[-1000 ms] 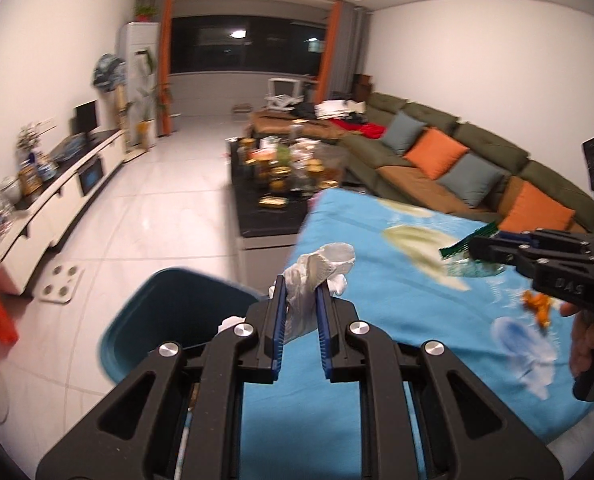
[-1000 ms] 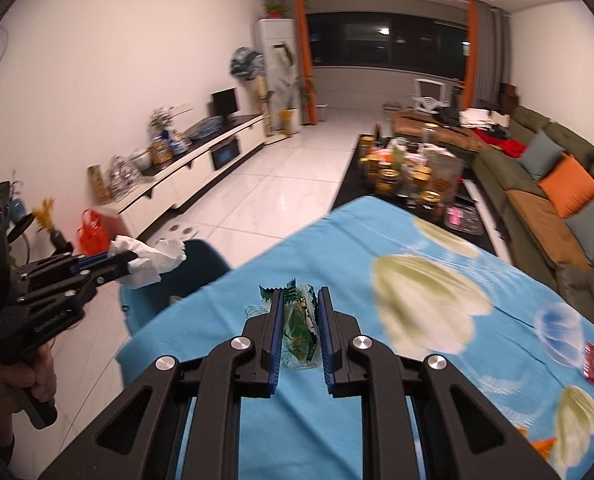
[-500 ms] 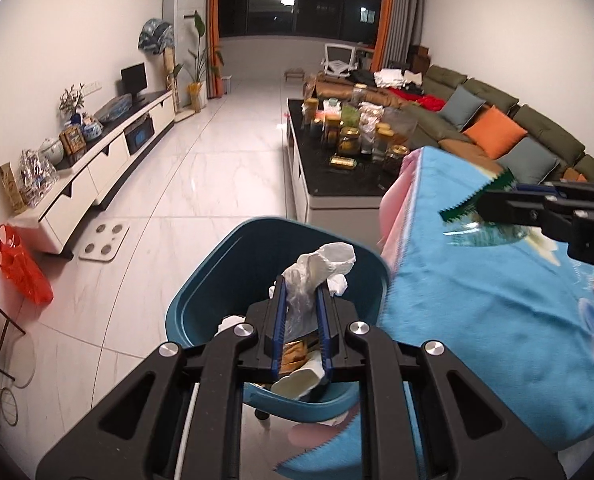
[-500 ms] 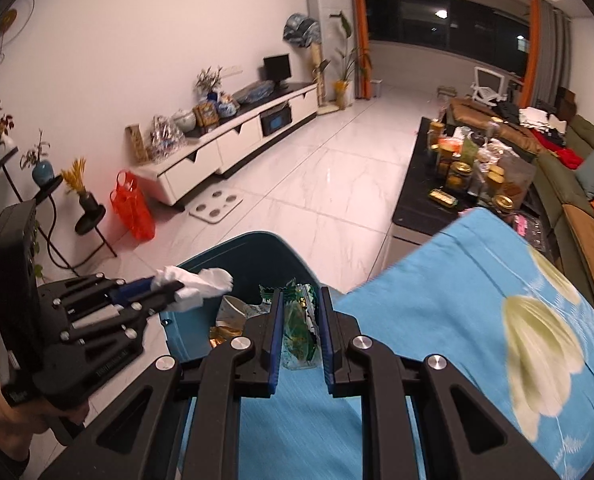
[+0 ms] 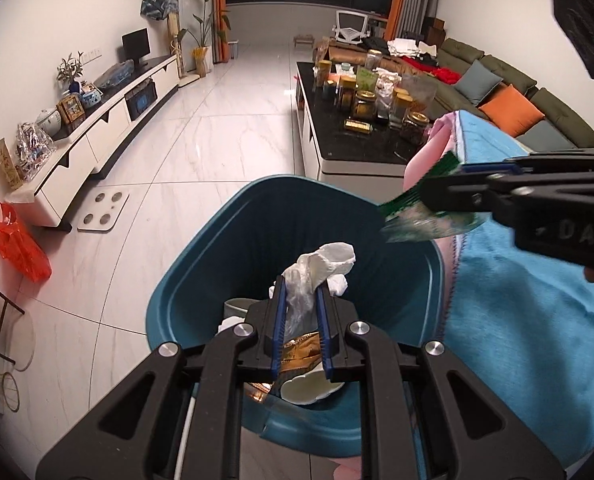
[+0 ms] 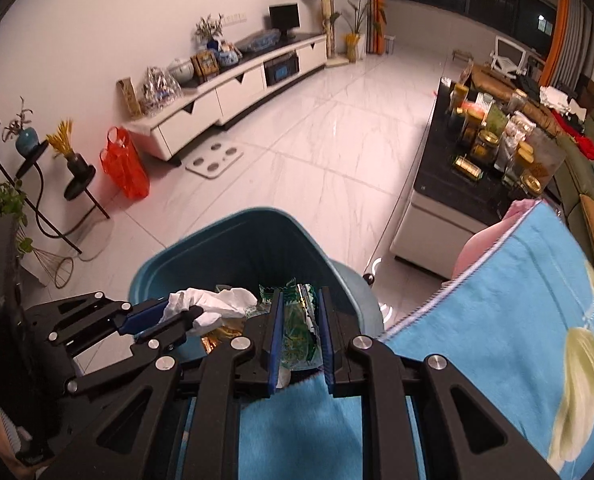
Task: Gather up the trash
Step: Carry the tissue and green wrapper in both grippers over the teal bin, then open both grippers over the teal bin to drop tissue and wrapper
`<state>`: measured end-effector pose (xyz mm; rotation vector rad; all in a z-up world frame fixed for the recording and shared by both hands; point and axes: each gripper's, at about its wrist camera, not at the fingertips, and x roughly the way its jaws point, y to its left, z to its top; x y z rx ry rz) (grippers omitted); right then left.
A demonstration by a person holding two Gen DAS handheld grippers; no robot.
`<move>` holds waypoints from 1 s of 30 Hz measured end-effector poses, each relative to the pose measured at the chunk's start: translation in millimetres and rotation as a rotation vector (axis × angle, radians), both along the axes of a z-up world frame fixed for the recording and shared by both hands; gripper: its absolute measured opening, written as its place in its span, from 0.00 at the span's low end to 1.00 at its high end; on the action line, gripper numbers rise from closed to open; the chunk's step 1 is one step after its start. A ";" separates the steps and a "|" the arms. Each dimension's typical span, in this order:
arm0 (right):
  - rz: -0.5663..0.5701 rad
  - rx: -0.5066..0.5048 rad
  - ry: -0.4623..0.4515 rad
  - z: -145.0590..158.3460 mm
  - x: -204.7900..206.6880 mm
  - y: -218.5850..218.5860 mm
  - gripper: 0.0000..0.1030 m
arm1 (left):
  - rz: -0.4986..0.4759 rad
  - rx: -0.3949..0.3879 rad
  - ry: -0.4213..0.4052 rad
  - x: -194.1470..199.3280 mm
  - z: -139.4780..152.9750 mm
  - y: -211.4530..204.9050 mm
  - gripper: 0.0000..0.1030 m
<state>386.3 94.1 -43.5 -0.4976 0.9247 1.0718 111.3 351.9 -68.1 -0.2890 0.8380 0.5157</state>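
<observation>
Left gripper (image 5: 301, 300) clamped on white tissue (image 5: 321, 266), over blue bin (image 5: 201, 272). Right gripper (image 6: 300, 320) clamped on green wrapper (image 6: 297, 332), above bin's rim, beside blue cloth (image 6: 517, 320).

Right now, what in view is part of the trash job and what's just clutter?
In the job:
- white tissue in left claw
- green wrapper in right claw
- blue bin, trash already inside

Lying about:
- jars on the coffee table
- orange bag
- scale
- blue cloth
</observation>
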 end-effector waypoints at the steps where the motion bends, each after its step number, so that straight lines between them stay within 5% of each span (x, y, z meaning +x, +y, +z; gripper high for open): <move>1: 0.001 -0.013 0.002 -3.7 0.8 3.8 0.15 | -0.002 -0.004 0.006 5.5 -4.1 -0.9 0.14; 23: 0.042 -0.201 0.012 -53.2 6.7 46.6 0.18 | -0.016 -0.036 0.101 66.5 -62.2 19.6 0.19; 30: 0.043 -0.198 0.013 -51.9 7.2 47.2 0.34 | 0.005 -0.025 0.107 66.0 -65.7 18.2 0.34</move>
